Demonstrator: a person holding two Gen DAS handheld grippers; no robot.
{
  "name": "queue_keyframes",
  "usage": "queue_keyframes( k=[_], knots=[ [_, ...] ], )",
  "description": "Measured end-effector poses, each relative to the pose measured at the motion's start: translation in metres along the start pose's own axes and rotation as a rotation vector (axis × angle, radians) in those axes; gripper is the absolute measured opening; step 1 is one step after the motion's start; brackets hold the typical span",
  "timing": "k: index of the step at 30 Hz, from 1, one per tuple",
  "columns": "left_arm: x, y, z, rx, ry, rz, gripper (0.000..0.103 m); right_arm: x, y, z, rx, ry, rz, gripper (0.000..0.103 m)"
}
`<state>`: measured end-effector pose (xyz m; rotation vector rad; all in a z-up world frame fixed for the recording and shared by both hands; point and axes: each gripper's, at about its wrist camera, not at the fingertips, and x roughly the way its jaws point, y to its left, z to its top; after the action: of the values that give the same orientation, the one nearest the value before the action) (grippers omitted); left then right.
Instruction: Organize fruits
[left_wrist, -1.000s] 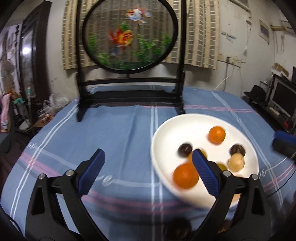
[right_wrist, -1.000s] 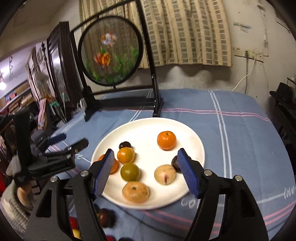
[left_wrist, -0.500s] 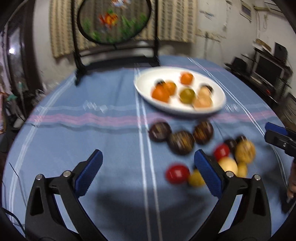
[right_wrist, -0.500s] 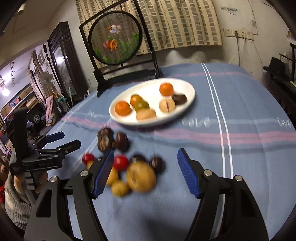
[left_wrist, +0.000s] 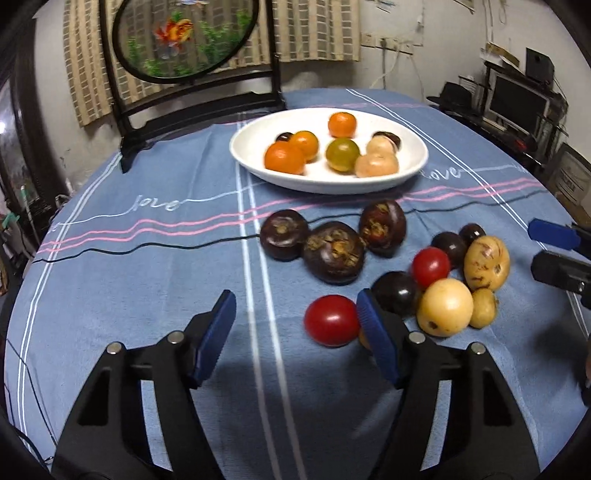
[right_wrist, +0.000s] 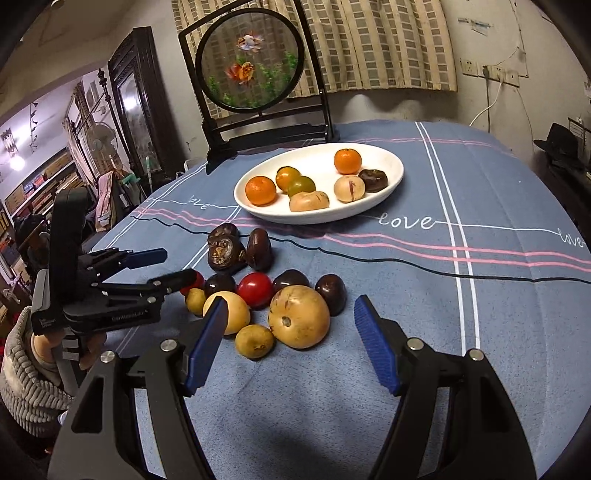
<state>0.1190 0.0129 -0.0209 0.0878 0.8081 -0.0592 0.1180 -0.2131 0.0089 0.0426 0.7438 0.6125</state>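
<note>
**Over the blue cloth, two grippers above loose fruit**

Above the table, the left gripper (left_wrist: 295, 328) has its jaws closing, nothing pressed between them; a red tomato (left_wrist: 331, 320) lies just beside its right pad. The right gripper (right_wrist: 291, 332) stands apart, gripping nothing, with a large yellow fruit (right_wrist: 299, 316) ahead between its pads. Dark and yellow fruits cluster around. Farther back, a white plate (right_wrist: 388, 184) holds oranges (right_wrist: 347, 161) and others on the tablecloth (right_wrist: 480, 295).

White plate (left_wrist: 255, 162) with orange fruits (left_wrist: 284, 158); blue cloth (left_wrist: 155, 280), pink and white stripes; red tomato (left_wrist: 331, 319) beside the blue-padded left tool (left_wrist: 295, 325)
</note>
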Motion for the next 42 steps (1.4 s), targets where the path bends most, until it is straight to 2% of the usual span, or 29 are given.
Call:
queue_keyframes(
  k=[3, 5, 6, 7, 8, 14, 20, 22, 24, 25, 26, 27, 34, 37, 42],
  knots=[
    [0.002, -0.001, 0.0, -0.005, 0.003, -0.009, 0.069, 0.002, -0.003, 0.0, 0.017, 0.013, -0.006, 0.071],
    [0.003, -0.001, -0.001, -0.006, 0.002, -0.015, 0.066, 0.003, -0.006, 0.0, 0.032, 0.018, -0.008, 0.071],
    [0.002, -0.005, -0.001, 0.008, 0.0, -0.02, 0.056, 0.004, -0.007, 0.0, 0.036, 0.02, -0.009, 0.071],
    [0.001, -0.008, -0.001, 0.024, 0.0, -0.024, 0.04, 0.004, -0.007, 0.0, 0.04, 0.022, -0.01, 0.071],
    [0.002, -0.011, -0.002, 0.035, 0.005, -0.029, 0.032, 0.004, -0.008, 0.0, 0.042, 0.023, -0.011, 0.071],
    [-0.002, -0.008, -0.003, 0.018, -0.005, 0.01, 0.031, 0.007, -0.01, 0.0, 0.053, 0.037, -0.01, 0.071],
    [-0.012, -0.005, -0.002, 0.013, -0.068, 0.136, 0.031, 0.014, -0.014, -0.001, 0.07, 0.077, -0.009, 0.071],
    [-0.014, -0.004, -0.001, 0.015, -0.085, 0.164, 0.031, 0.019, -0.014, -0.001, 0.075, 0.096, -0.003, 0.068],
    [-0.016, -0.004, 0.0, 0.016, -0.093, 0.181, 0.031, 0.024, -0.014, -0.001, 0.078, 0.116, 0.013, 0.061],
    [-0.016, -0.004, 0.0, 0.016, -0.094, 0.184, 0.031, 0.027, -0.014, -0.002, 0.079, 0.125, 0.018, 0.058],
    [-0.016, -0.004, 0.0, 0.016, -0.095, 0.186, 0.031, 0.029, -0.013, -0.001, 0.079, 0.133, 0.024, 0.049],
    [-0.017, -0.003, 0.0, 0.015, -0.099, 0.189, 0.031, 0.034, -0.012, -0.002, 0.079, 0.151, 0.035, 0.048],
    [-0.02, -0.004, -0.002, 0.014, -0.112, 0.187, 0.031, 0.045, -0.013, 0.001, 0.087, 0.173, 0.037, 0.047],
    [-0.021, -0.003, -0.002, 0.011, -0.116, 0.182, 0.025, 0.05, -0.017, 0.003, 0.115, 0.19, 0.051, 0.047],
    [-0.021, -0.003, -0.001, 0.005, -0.116, 0.167, 0.023, 0.048, -0.017, 0.001, 0.114, 0.185, 0.054, 0.043]
  ],
)
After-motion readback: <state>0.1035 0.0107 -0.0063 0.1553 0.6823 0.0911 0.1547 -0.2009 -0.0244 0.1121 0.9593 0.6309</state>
